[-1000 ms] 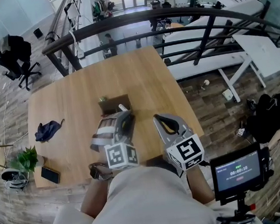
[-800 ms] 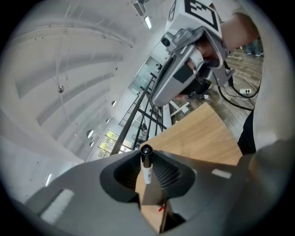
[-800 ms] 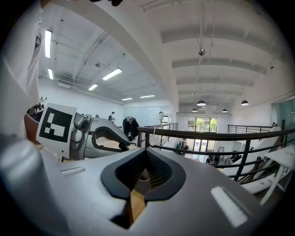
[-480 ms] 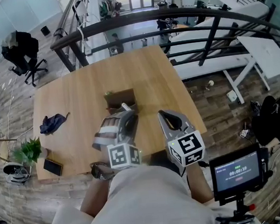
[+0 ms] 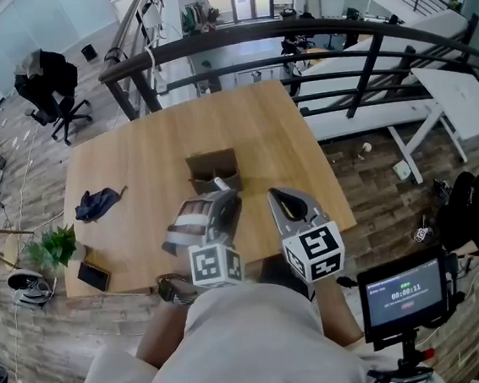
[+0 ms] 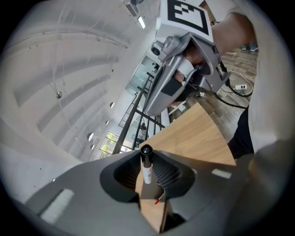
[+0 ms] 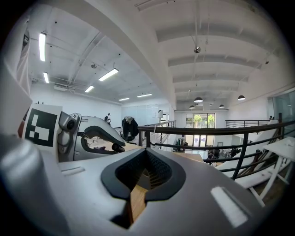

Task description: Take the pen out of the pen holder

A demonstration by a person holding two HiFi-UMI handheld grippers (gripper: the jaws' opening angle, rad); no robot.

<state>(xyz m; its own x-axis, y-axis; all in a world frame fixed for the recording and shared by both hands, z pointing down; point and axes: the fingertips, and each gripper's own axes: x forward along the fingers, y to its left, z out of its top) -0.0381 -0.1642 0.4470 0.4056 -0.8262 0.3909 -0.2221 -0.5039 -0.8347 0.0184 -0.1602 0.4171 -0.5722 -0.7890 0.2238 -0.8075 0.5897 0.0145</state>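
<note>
White pen [image 6: 146,169], pinched between left fingers [image 6: 168,174]

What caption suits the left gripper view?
Left gripper clamped on a pen, brown pen holder beyond, wooden table behind.

The scene holds one wooden table [image 5: 134,155], one brown pen holder [image 5: 212,165] and one pen [image 6: 146,166]. Two grippers appear, the left gripper [image 5: 226,198] and the right gripper [image 5: 274,196], plus one dark cloth [image 5: 98,203], one phone [image 5: 93,276] and one potted plant [image 5: 54,247].
</note>
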